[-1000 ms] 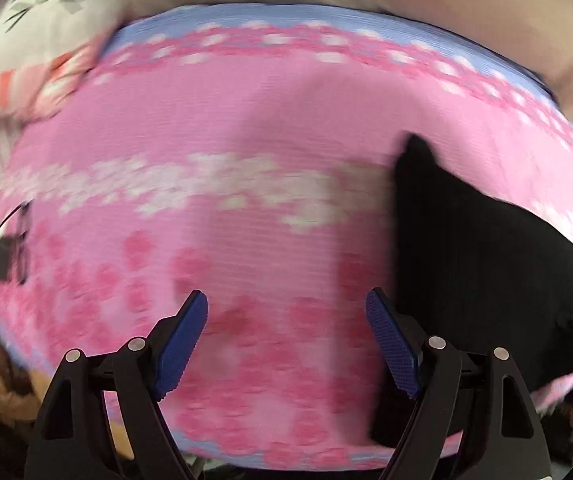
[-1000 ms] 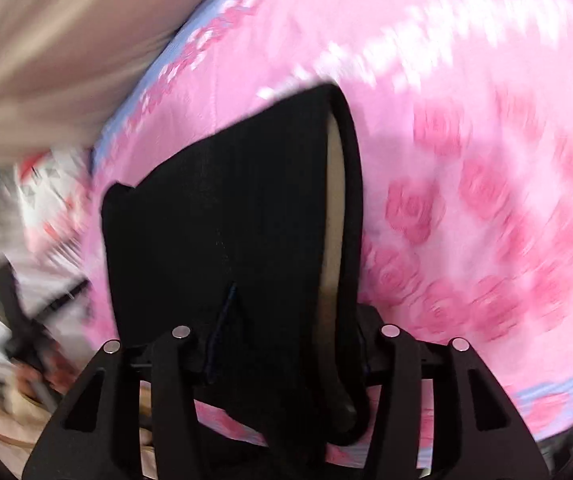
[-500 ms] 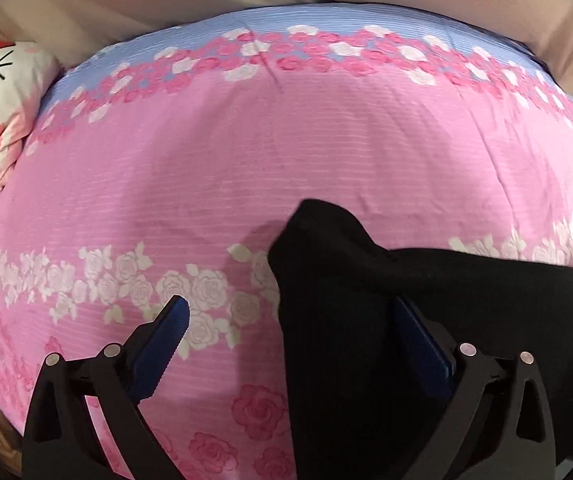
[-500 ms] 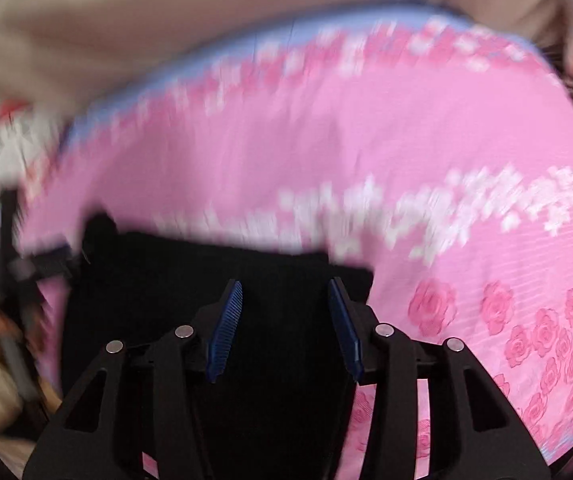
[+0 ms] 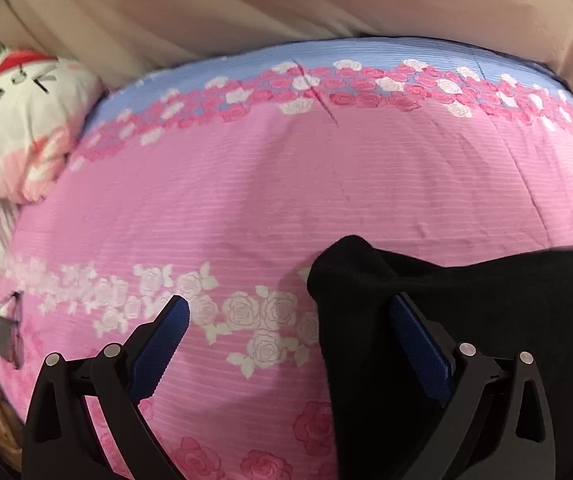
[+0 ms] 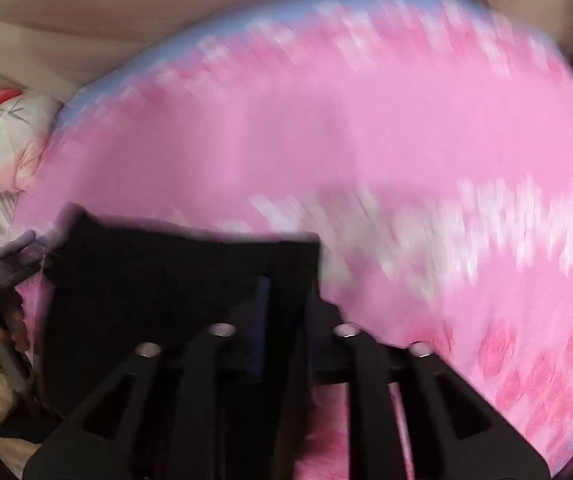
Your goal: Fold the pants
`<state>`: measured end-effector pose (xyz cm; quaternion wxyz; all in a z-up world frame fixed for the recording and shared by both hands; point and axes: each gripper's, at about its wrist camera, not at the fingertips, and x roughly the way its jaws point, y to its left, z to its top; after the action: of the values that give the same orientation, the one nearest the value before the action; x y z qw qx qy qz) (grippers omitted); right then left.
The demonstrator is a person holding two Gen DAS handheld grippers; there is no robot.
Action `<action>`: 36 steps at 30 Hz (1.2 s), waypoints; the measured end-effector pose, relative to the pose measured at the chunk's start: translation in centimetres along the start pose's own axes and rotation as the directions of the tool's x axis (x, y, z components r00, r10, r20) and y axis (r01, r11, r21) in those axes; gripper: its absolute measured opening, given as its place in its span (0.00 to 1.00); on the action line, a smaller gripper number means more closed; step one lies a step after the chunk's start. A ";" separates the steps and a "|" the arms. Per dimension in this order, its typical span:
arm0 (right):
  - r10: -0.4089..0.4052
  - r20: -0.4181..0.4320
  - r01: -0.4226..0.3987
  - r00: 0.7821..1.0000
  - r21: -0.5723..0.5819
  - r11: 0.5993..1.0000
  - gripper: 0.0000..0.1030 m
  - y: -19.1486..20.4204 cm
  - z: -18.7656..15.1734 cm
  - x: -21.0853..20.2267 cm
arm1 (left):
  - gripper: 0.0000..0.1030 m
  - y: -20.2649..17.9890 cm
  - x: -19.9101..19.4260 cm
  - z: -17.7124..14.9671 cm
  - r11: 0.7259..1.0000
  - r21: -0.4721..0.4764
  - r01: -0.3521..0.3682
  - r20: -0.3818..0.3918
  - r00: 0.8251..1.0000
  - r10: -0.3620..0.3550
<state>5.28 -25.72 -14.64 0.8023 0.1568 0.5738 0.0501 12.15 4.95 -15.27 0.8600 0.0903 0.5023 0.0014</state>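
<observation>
The black pants (image 5: 486, 320) lie folded on a pink rose-print bedspread (image 5: 286, 200). In the left wrist view they fill the lower right. My left gripper (image 5: 290, 320) is open, its left finger over bare bedspread and its right finger over the pants' left edge. In the blurred right wrist view the pants (image 6: 158, 280) show as a dark rectangle at lower left. My right gripper (image 6: 282, 300) sits at their right edge with jaws close together; the blur hides whether cloth is between them.
A white cat-face pillow (image 5: 22, 128) lies at the bed's left end, also in the right wrist view (image 6: 6, 136). A beige wall (image 5: 286, 0) runs behind the bed. A small dark object (image 5: 4, 336) rests at the bed's left edge.
My right gripper let go of the pants, opened, then narrowed again near their right edge, still moving. My left gripper swung right until its right finger came over the pants' left edge.
</observation>
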 end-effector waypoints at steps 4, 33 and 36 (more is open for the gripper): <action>-0.112 0.202 0.100 0.973 0.066 0.993 0.43 1.0 1.0 -7.5 | 0.95 2.2 -3.0 0.6 0.998 -0.030 -0.055 0.078 0.995 0.057; -0.018 -0.043 0.015 0.999 -0.053 0.998 0.00 4.0 -4.4 -1.9 | 0.94 2.1 -8.5 -5.6 0.990 0.088 0.111 0.035 0.993 -0.115; 0.055 0.077 -0.063 0.996 0.107 0.992 0.08 2.8 -4.9 -6.1 | 0.94 -1.7 -6.9 -5.4 0.980 0.182 0.081 -0.017 0.997 -0.079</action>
<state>-1.13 -23.72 -9.69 0.8113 0.2190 0.5408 0.0367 3.94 3.46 -12.20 0.8450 0.1483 0.5078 -0.0787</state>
